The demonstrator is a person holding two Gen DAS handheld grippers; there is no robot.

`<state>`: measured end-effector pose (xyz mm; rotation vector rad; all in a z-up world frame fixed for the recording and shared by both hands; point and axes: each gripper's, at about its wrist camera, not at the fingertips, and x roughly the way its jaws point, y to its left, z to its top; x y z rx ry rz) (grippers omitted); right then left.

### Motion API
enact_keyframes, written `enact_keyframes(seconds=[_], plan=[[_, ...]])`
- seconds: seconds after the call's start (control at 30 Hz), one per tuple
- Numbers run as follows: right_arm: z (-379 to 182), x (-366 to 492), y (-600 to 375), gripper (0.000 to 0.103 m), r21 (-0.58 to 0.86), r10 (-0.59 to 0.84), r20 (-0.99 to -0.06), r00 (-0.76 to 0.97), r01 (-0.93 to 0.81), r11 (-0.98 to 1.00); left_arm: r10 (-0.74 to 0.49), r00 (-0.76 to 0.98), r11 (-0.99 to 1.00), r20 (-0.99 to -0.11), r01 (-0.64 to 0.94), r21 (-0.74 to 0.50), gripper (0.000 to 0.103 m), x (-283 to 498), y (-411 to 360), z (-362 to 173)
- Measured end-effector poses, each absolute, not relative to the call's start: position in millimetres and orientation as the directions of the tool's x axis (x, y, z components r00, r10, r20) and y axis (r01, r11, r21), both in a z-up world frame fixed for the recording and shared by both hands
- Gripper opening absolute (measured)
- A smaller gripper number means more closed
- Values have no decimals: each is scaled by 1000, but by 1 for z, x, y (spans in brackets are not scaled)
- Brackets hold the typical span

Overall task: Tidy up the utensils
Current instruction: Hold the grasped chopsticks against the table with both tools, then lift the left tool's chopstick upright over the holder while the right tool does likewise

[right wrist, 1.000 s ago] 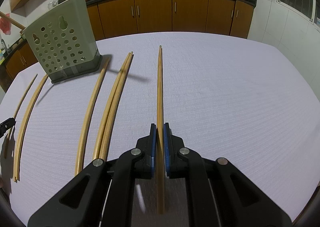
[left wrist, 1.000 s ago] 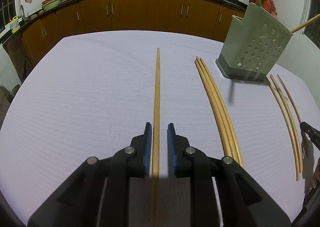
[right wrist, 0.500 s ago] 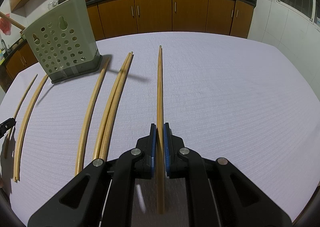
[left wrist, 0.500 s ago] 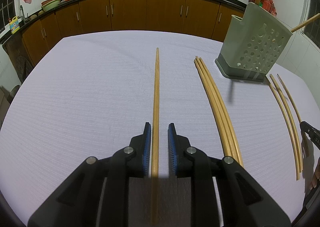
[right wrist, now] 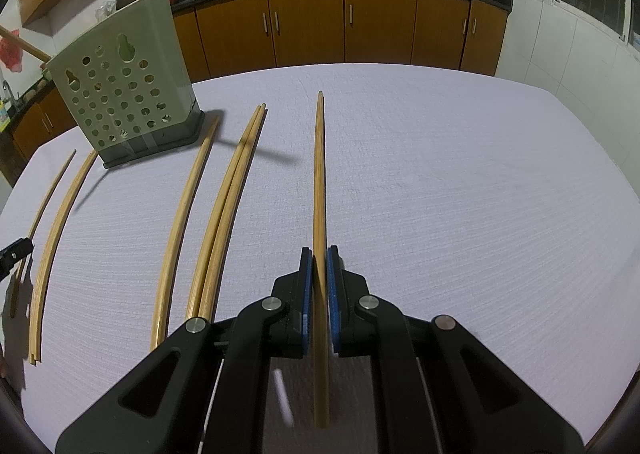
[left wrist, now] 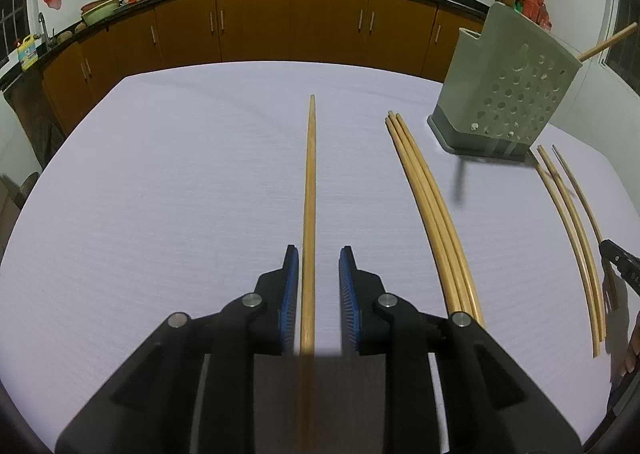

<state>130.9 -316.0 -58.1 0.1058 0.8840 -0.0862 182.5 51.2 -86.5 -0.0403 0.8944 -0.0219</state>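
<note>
We have two pickups under way on the table under its pale lilac cloth [left wrist: 160, 173]. Our right gripper [right wrist: 319, 254] is pinched narrow on a long wooden chopstick [right wrist: 319, 173], blue pads touching it on both sides near its near end. Our left gripper [left wrist: 314, 254] stands partly open around a second wooden chopstick [left wrist: 309, 193], with a gap at each pad, so nothing is held there yet.

The perforated grey-green plastic utensil holder [right wrist: 124, 89] stands toward the far edge, already holding a couple of sticks. Loose wooden chopsticks [left wrist: 436, 213] lie between the two grippers, running from the near edge toward the far one.

To do this well, we should centre the left stick before closing, since it sits nearer the left pad. On the right, gripping so near one end will likely let the far tip droop, so we would lift slowly and tilt it upright before aiming at the holder's open top.
</note>
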Motion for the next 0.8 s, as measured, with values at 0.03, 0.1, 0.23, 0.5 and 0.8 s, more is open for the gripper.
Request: enact_keyframes(seconds=[0.03,0.1,0.23,0.5,0.8], plan=[[-58,129,-316,9,61,-28,-775,631,120,991,-30,625,999,-780,4,-35,20,180,50,-86],[-58,123,-317,9,72,-19,-775,631,118,990,-22,623,1000,-782,13,-19,17,172,49,-86],[-58,116,-321,8,107,10,-774,634,114,988,-25,623,1000,-782,18,-18,8,163,51,-87],[-21,103,-319,8,95,-10,-687,726,104,990,-52,689,999,-723,37,-37,8,149,55,-54],[56,100,-312,7,89,-19,-512,859,75,993,-85,852,996,-517,61,-63,7,137,61,42]])
